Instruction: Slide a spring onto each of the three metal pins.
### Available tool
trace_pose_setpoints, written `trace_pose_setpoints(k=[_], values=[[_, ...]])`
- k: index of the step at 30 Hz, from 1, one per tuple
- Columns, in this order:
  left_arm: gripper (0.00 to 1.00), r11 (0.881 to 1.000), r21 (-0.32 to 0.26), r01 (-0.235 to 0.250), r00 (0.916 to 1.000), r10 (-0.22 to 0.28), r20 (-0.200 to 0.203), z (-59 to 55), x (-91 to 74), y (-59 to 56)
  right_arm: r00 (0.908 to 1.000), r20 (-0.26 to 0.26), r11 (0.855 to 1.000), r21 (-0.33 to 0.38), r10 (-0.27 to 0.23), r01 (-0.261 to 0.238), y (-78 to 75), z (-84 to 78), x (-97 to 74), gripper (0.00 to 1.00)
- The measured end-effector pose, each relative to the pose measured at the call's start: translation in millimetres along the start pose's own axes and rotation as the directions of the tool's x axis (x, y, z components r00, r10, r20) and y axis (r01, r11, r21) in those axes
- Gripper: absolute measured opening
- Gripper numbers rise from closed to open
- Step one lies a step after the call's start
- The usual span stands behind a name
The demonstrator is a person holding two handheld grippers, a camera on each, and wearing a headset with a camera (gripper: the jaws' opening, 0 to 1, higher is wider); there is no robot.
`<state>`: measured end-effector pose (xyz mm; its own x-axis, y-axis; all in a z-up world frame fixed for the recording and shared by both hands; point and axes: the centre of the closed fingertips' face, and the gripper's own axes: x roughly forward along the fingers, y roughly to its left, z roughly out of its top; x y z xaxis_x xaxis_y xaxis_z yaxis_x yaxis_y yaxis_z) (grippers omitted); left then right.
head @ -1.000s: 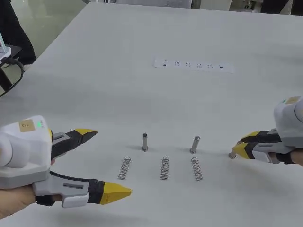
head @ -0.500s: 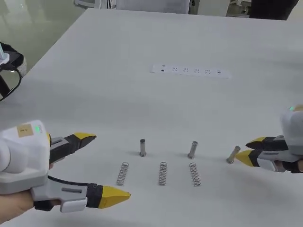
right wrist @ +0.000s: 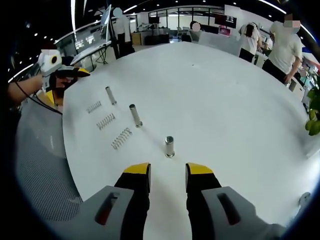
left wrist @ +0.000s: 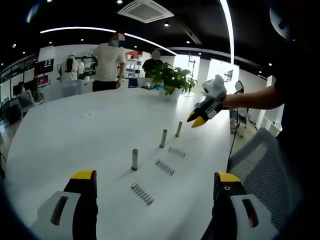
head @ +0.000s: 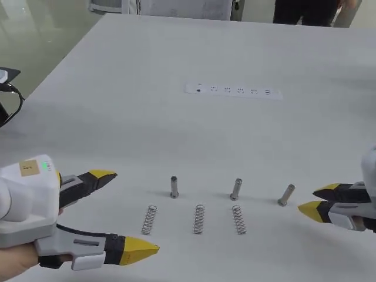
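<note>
left tongs (head: 123, 212): held wide apart, nothing gripped, by the near edge of the worktop (head: 176, 129) | right tongs (head: 313, 200): narrowly apart, nothing gripped, just beside the right-hand pin (head: 286, 194) | pins (head: 236, 189): three stood upright in a row | springs (head: 199, 218): three laid flat between pins and near edge, none fitted

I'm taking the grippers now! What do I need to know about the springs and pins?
The left gripper is wide open and empty, beside the left spring.
The right gripper is slightly open and empty, just right of the right pin.
The left pin, middle pin and right pin stand in a row on the table. The middle spring and right spring lie loose in front.
Done: nothing. Left: all three springs.
</note>
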<state>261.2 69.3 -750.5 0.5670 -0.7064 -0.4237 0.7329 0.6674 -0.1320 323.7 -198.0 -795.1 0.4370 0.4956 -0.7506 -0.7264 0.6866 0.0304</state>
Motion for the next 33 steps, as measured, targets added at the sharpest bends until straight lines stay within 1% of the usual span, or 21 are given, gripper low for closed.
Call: trace_pose_setpoints(k=[3, 6, 12, 18, 21, 26, 28, 33], values=[[0.94, 1.000, -0.002, 0.002, 1.0000, -0.002, 0.004, 1.2, 0.9, -0.5, 1.0000, -0.006, 1.000, 0.017, 0.005, -0.005, 3.0, -5.3, -1.2, 0.26], [0.93, 1.000, -0.002, 0.005, 1.0000, -0.005, 0.001, 0.6, 1.2, -1.2, 0.9998, -0.015, 1.000, 0.017, 0.012, -0.011, 5.8, -8.2, -1.5, 0.26], [0.93, 1.000, -0.005, 0.002, 1.0000, -0.002, 0.001, -0.2, 0.4, -0.2, 0.9999, -0.005, 1.000, 0.025, 0.013, -0.013, 9.1, -5.5, -3.7, 0.26], [0.93, 1.000, -0.007, 0.000, 1.0000, 0.000, 0.001, -1.4, -0.2, 0.3, 0.9995, -0.007, 0.999, 0.031, 0.030, -0.029, 18.2, -4.8, -1.3, 0.28], [0.92, 1.000, -0.009, -0.001, 1.0000, 0.001, 0.005, -1.0, -0.6, 0.6, 0.9983, -0.017, 0.998, 0.039, 0.055, -0.054, 27.8, -4.1, 2.5, 0.30], [0.92, 1.000, -0.010, -0.006, 1.0000, 0.006, 0.004, -1.7, -1.6, 1.3, 0.9957, -0.016, 0.995, 0.040, 0.091, -0.090, 43.0, 1.6, 11.3, 0.34], [0.93, 1.000, -0.010, -0.008, 1.0000, 0.008, 0.005, -1.5, -2.6, 1.8, 0.9933, -0.023, 0.993, 0.039, 0.113, -0.112, 51.2, 3.8, 15.4, 0.37], [0.93, 1.000, -0.010, -0.015, 0.9999, 0.015, 0.006, -1.4, -5.0, 3.6, 0.9881, -0.028, 0.988, 0.031, 0.151, -0.150, 69.4, 10.2, 22.8, 0.37]])
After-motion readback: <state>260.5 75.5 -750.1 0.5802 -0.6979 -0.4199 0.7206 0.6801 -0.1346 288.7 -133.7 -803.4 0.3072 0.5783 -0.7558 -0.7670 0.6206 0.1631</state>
